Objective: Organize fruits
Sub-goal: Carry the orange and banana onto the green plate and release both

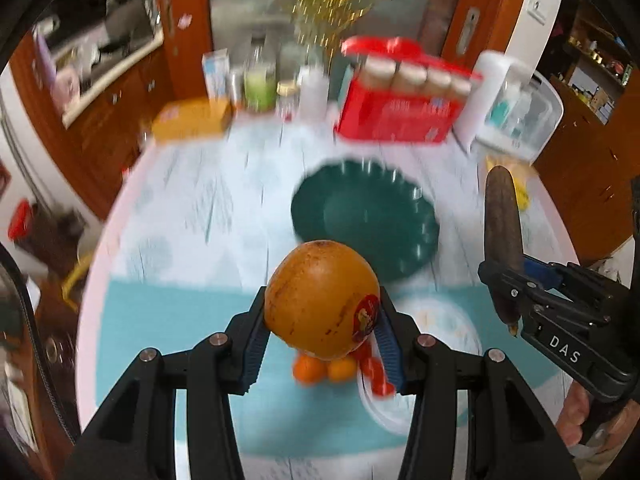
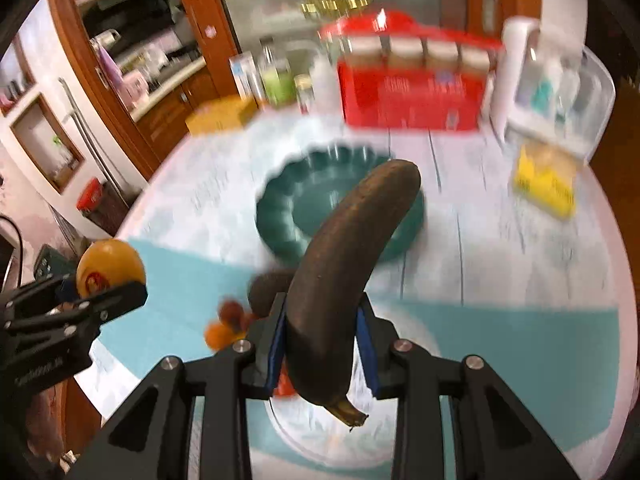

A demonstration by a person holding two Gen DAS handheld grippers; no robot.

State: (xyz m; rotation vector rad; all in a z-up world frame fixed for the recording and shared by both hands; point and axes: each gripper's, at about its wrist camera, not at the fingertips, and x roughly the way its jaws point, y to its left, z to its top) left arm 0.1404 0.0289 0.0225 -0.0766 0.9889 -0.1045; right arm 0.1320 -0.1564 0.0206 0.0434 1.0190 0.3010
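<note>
- Orange-brown and round, the fruit with a red sticker sits clamped between my left fingers, held in the air above the worktop.
- Dark brown all over, the overripe banana is pinched between my right fingers, its stem end hanging toward me and its far tip rising over the green bowl.
- Below the round fruit I see two small orange fruits and some red pieces at the edge of a white plate, which lies on a teal mat.
- From the right wrist view, a dark rounded fruit lies by the mat's far edge, just beside the banana in the picture.
- The green bowl, scalloped at the rim, stands beyond the mat on the pale worktop; its inside looks bare.
- Farther back stand a red rack of jars, a green-filled bottle, a yellow box and a clear container; all are blurred.
- A hand grips the right tool's handle at the picture's edge.
</note>
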